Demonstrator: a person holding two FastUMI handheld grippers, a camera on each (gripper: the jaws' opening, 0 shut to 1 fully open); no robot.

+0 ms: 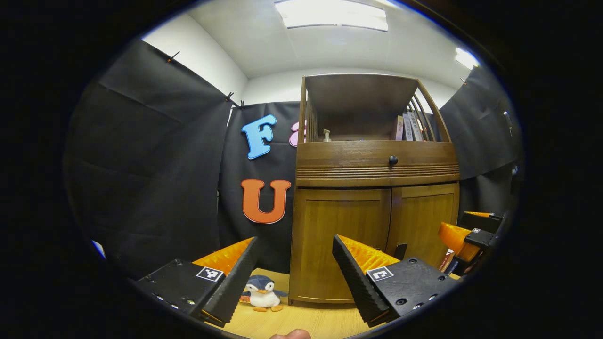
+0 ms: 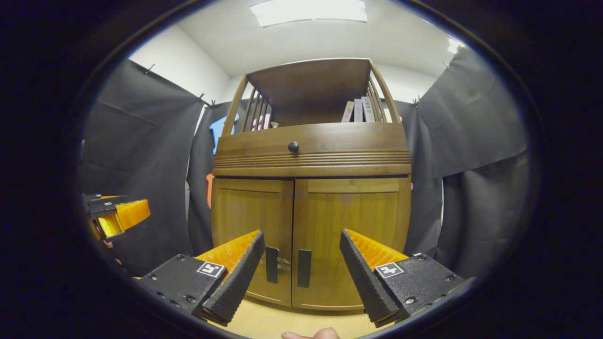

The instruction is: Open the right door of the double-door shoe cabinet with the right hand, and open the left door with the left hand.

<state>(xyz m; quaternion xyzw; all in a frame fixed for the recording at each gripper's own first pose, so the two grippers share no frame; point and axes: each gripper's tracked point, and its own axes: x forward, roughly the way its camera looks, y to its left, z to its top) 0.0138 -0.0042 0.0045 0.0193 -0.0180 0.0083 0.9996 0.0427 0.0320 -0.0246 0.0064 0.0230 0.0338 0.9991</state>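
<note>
The wooden shoe cabinet (image 2: pixel 311 226) stands ahead with both doors closed. In the right gripper view its left door (image 2: pixel 252 226) and right door (image 2: pixel 353 221) meet at two black handles, the left handle (image 2: pixel 272 264) and the right handle (image 2: pixel 304 268). My right gripper (image 2: pixel 301 254) is open, a short way in front of these handles and touching nothing. In the left gripper view my left gripper (image 1: pixel 294 252) is open, facing the cabinet's left door (image 1: pixel 341 235) from the left side, apart from it. The right gripper (image 1: pixel 464 240) shows at that view's right edge.
A drawer with a black knob (image 2: pixel 293 147) sits above the doors, and an open shelf with books (image 2: pixel 358 110) tops the cabinet. A plush penguin (image 1: pixel 263 293) sits on the wooden floor left of the cabinet. Black cloth walls close both sides.
</note>
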